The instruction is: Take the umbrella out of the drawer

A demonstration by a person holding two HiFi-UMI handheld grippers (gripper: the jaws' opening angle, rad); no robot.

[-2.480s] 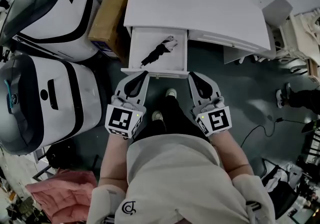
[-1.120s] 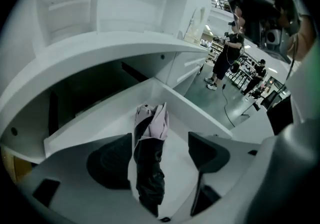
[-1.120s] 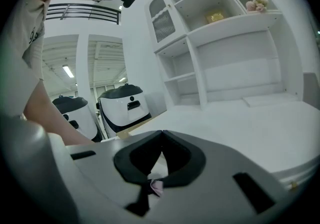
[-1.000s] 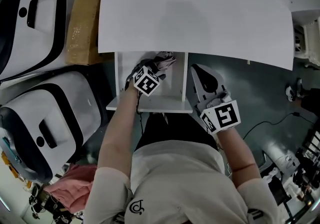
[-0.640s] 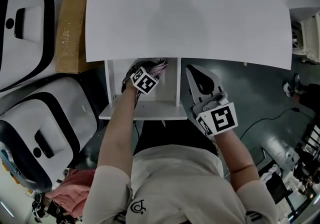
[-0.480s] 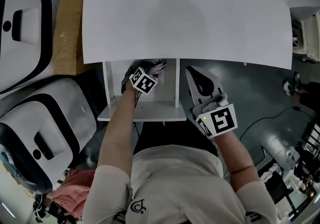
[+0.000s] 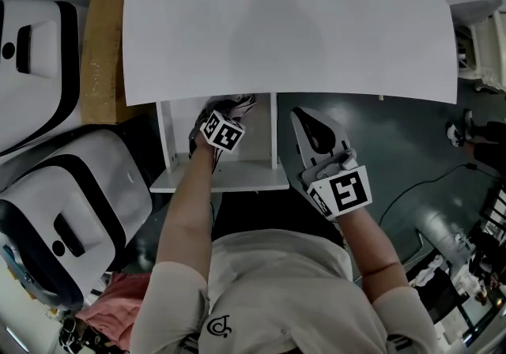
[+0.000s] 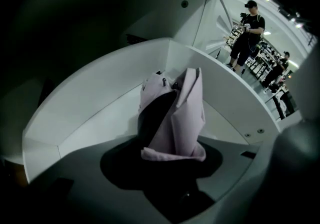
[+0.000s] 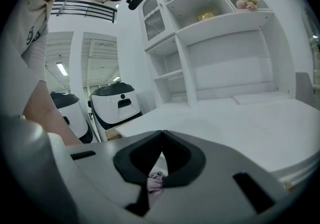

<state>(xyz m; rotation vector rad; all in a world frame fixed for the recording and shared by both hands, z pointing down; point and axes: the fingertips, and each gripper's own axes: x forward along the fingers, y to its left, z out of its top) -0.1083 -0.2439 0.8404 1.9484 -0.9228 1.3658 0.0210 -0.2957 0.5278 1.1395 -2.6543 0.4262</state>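
The white drawer (image 7: 213, 178) stands pulled out under the white desk (image 7: 292, 28). A folded pink-and-black umbrella (image 7: 241, 102) lies at its back. My left gripper (image 7: 213, 117) reaches steeply down into the drawer. In the left gripper view its jaws (image 8: 169, 155) are closing, with the umbrella's (image 8: 172, 118) near end between them and the dark pads against its sides. My right gripper (image 7: 305, 117) hangs shut and empty just right of the drawer. In the right gripper view its jaws (image 9: 161, 135) meet, and a bit of pink umbrella (image 9: 156, 180) shows below them.
Two white-and-black machines (image 7: 47, 36) (image 7: 71, 202) and a cardboard box (image 7: 99, 44) stand left of the desk. A pink cloth (image 7: 118, 297) lies on the floor at lower left and a cable (image 7: 411, 186) at right. A white shelf unit (image 9: 215, 33) rises behind the desk. People (image 8: 250, 33) stand far off.
My left gripper has gone from in front of the drawer down into it, onto the umbrella. The right gripper stays shut beside the drawer. The head view has moved in over the desk.
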